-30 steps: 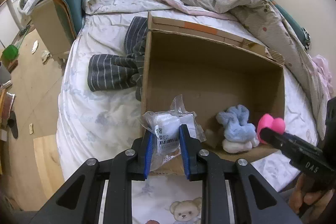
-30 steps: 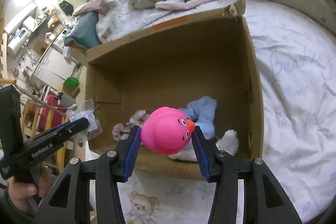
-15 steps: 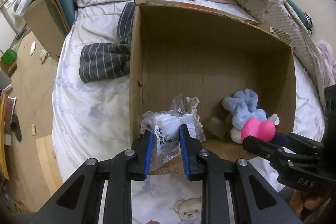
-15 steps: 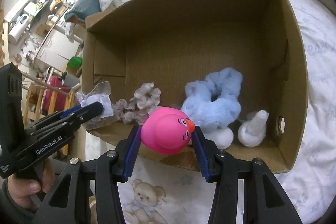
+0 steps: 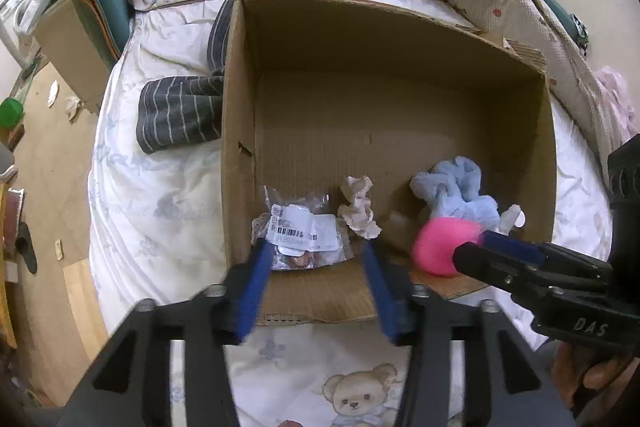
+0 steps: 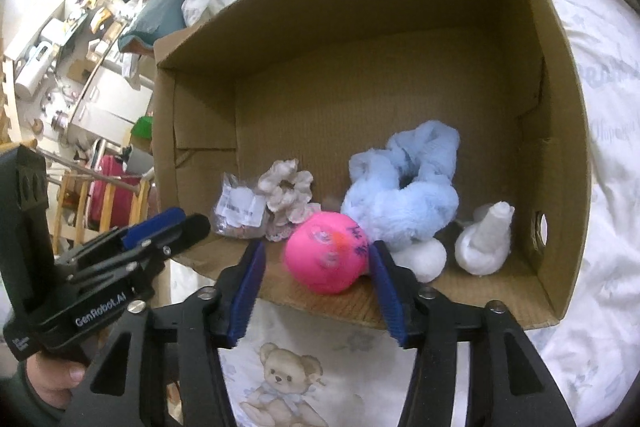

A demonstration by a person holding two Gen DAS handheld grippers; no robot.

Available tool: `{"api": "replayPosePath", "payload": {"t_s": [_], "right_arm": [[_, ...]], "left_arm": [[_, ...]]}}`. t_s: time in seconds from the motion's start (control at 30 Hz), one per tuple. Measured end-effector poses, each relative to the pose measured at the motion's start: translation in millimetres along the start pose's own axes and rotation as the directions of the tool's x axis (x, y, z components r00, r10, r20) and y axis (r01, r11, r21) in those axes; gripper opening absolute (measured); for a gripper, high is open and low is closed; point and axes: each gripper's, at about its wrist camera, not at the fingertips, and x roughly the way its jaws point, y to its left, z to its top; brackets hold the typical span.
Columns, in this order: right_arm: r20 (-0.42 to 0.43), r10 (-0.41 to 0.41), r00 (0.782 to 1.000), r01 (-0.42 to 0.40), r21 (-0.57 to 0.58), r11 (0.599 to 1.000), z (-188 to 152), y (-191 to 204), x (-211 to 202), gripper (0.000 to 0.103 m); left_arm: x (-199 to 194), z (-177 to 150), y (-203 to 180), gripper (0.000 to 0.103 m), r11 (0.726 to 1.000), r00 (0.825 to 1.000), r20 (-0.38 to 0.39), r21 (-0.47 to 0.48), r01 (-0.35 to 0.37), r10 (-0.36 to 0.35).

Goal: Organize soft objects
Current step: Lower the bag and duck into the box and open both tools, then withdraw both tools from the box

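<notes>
Round smooth pink toy (image 6: 326,257) at 6 o'clock inside brown cardboard box (image 6: 560,155), loose between just-spreading right gripper (image 6: 318,287) pads, crinkly clear bag (image 5: 298,235) freed ahead of just-spreading left gripper (image 5: 314,285), fluffy blue scrunchie (image 6: 404,187) at 1 o'clock, bare floor beyond.

"DAS" stood in pale letters on the black body of the right tool (image 5: 472,255), seen from the left wrist camera. From the right wrist camera, "GenRobot.AI" ran along the side of the left tool (image 6: 176,227). The clear plastic packet (image 5: 298,239) in the cardboard box (image 5: 240,131) carried a white label with a barcode and small print, too fine to read. Faint cursive lettering showed on the bedsheet (image 6: 612,115), not legible.
</notes>
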Motion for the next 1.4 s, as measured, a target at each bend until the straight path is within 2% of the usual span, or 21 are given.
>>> {"api": "replayPosePath", "payload": {"t_s": [0.1, 0.17, 0.2, 0.3, 0.37, 0.4, 0.43, 0.53, 0.63, 0.77, 0.87, 1.0, 1.1, 1.3, 1.4], "right_arm": [[0.022, 0.026, 0.999, -0.026, 0.022, 0.999, 0.6, -2.6, -4.9, 0.066], [0.04, 0.038, 0.998, -0.04, 0.037, 0.999, 1.4, -5.4, -8.7, 0.072], [0.055, 0.045, 0.997, -0.048, 0.043, 0.998, 2.0, -5.8, -11.4, 0.077], [0.107, 0.055, 0.993, -0.061, 0.048, 0.997, 3.5, -5.2, -23.1, 0.08], [0.153, 0.049, 0.987, -0.055, 0.039, 0.998, 5.1, -2.1, -33.0, 0.088], [0.185, 0.037, 0.982, -0.043, 0.03, 0.999, 5.0, 0.2, -39.7, 0.098], [0.212, 0.029, 0.977, -0.034, 0.022, 0.999, 4.5, 2.3, -45.2, 0.103], [0.284, 0.003, 0.959, -0.005, 0.007, 1.0, 3.1, 7.8, -61.2, 0.103], [0.323, -0.034, 0.946, 0.037, -0.003, 0.999, -3.2, 11.0, -73.8, 0.103], [0.361, -0.064, 0.93, 0.079, -0.026, 0.997, -13.9, 17.7, -89.4, 0.103], [0.391, -0.087, 0.916, 0.108, -0.033, 0.994, -22.9, 19.6, -99.5, 0.103], [0.405, -0.1, 0.909, 0.113, -0.008, 0.994, -38.3, 17.9, -104.7, 0.103], [0.412, -0.127, 0.902, 0.133, 0.014, 0.991, -48.8, 15.5, -103.8, 0.103], [0.419, -0.173, 0.891, 0.181, 0.022, 0.983, -65.1, 16.4, -105.5, 0.103], [0.428, -0.182, 0.885, 0.204, -0.006, 0.979, -71.6, 22.7, -106.5, 0.103]], "left_arm": [[-3.8, -0.8, -1.8, 0.055, 1.0, 1.0, 0.01, 0.003, 0.004, -0.004], [-6.7, -1.3, -2.9, 0.07, 1.0, 1.0, 0.017, 0.006, 0.006, -0.006], [-9.4, -1.6, -3.4, 0.071, 1.0, 1.0, 0.025, 0.007, 0.006, -0.006], [-20.5, -1.9, -4.3, 0.08, 1.0, 0.998, 0.065, 0.008, -0.002, 0.001], [-29.9, -2.1, -3.0, 0.088, 1.0, 0.994, 0.105, 0.001, -0.013, 0.013], [-35.6, -2.1, -2.2, 0.088, 1.0, 0.992, 0.128, -0.002, -0.017, 0.018], [-41.5, -1.9, -0.9, 0.09, 1.0, 0.988, 0.15, -0.006, -0.025, 0.026], [-53.0, -4.0, 0.4, 0.098, 0.997, 0.978, 0.193, 0.001, -0.079, 0.078], [-59.0, -9.7, -4.1, 0.098, 0.987, 0.967, 0.214, 0.039, -0.154, 0.142], [-76.8, -17.0, 0.2, 0.098, 0.99, 0.957, 0.26, 0.017, -0.14, 0.131], [-95.3, -27.0, 4.6, 0.098, 0.988, 0.934, 0.322, -0.016, -0.155, 0.152], [-113.5, -41.6, 5.6, 0.098, 0.986, 0.914, 0.371, -0.032, -0.162, 0.163], [-119.4, -52.5, 3.9, 0.098, 0.975, 0.898, 0.384, -0.035, -0.218, 0.215], [-113.0, -72.1, 8.5, 0.098, 0.978, 0.922, 0.329, -0.041, -0.202, 0.205], [-116.4, -79.7, 10.8, 0.098, 0.98, 0.924, 0.327, -0.063, -0.189, 0.199]]}}
